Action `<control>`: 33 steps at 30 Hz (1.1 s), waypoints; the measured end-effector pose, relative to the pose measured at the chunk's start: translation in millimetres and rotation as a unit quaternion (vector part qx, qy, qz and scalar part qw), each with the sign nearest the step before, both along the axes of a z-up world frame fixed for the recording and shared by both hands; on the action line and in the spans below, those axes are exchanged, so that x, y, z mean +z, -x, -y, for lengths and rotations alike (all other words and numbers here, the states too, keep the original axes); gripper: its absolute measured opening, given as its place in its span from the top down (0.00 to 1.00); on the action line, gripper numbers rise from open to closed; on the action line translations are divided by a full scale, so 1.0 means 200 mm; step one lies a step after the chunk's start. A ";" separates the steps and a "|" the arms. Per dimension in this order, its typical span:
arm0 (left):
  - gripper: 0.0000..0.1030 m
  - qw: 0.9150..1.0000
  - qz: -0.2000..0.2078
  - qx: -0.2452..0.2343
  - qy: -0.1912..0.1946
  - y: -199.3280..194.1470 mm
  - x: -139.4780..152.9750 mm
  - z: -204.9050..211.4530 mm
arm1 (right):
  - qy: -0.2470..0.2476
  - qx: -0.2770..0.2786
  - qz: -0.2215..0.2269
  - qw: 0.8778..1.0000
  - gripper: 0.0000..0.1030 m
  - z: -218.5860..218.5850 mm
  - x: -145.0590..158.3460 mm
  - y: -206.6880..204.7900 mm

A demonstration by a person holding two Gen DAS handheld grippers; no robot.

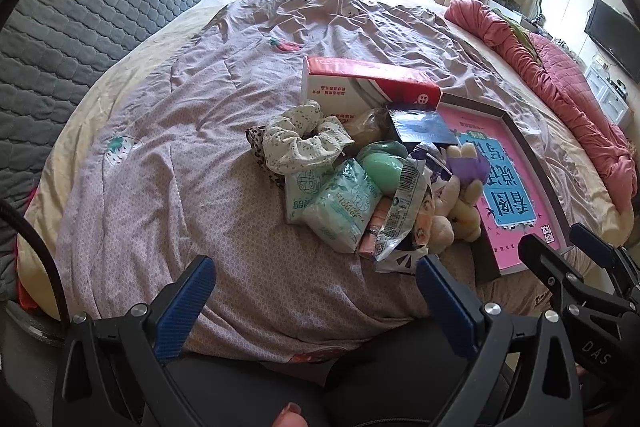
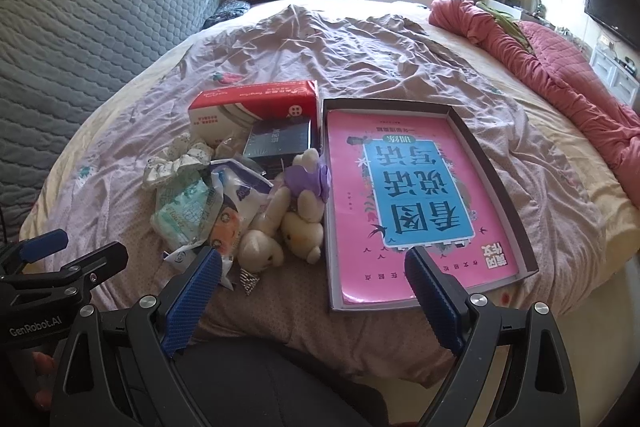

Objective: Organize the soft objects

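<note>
A heap of small things lies on the bed: a floral scrunchie [image 1: 302, 143] [image 2: 176, 163], tissue packs [image 1: 340, 207] [image 2: 182, 213], a green soft object [image 1: 384, 165], crinkled wrappers [image 1: 404, 211] [image 2: 236, 203] and cream plush toys [image 1: 460, 203] [image 2: 288, 223]. Right of the heap sits a shallow box [image 2: 494, 183] [image 1: 532, 163] with a pink book [image 2: 400, 203] inside. My left gripper [image 1: 316, 271] hovers open before the heap, holding nothing. Over the near edge of the bed my right gripper [image 2: 314, 263] is open and empty, between the plush toys and the box.
A red and white tissue box [image 1: 360, 83] [image 2: 256, 103] and a dark blue box [image 2: 278, 139] [image 1: 420, 125] lie behind the heap. A pink quilt [image 2: 560, 67] is bunched at the right, a grey padded headboard [image 1: 80, 11] at the left. Wrinkled bedspread [image 1: 312, 19] stretches beyond.
</note>
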State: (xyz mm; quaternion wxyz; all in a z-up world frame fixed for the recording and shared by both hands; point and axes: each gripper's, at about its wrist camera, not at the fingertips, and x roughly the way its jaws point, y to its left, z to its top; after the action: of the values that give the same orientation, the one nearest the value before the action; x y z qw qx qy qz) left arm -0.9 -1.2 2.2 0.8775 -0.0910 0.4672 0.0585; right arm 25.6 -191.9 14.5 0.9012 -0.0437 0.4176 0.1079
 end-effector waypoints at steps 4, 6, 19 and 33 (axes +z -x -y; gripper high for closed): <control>0.02 1.000 0.000 -0.001 0.000 0.00 0.00 0.00 | -0.001 -0.003 -0.004 1.000 0.10 0.00 0.00 0.00; 0.02 1.000 0.000 -0.001 -0.001 0.00 0.00 0.00 | -0.003 -0.004 -0.005 1.000 0.10 0.01 0.00 0.00; 0.02 1.000 0.001 -0.001 -0.004 0.00 0.01 0.02 | -0.003 -0.005 -0.003 1.000 0.10 0.00 0.01 0.00; 0.02 1.000 -0.003 -0.002 -0.004 0.01 0.00 0.03 | -0.003 -0.005 -0.008 1.000 0.10 0.02 -0.02 -0.01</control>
State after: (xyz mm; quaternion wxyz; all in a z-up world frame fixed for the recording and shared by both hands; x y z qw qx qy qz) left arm -2.3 -7.0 1.4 0.8766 -0.0865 0.4698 0.0593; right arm 27.7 -195.2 10.6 0.8986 -0.0376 0.4244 0.1048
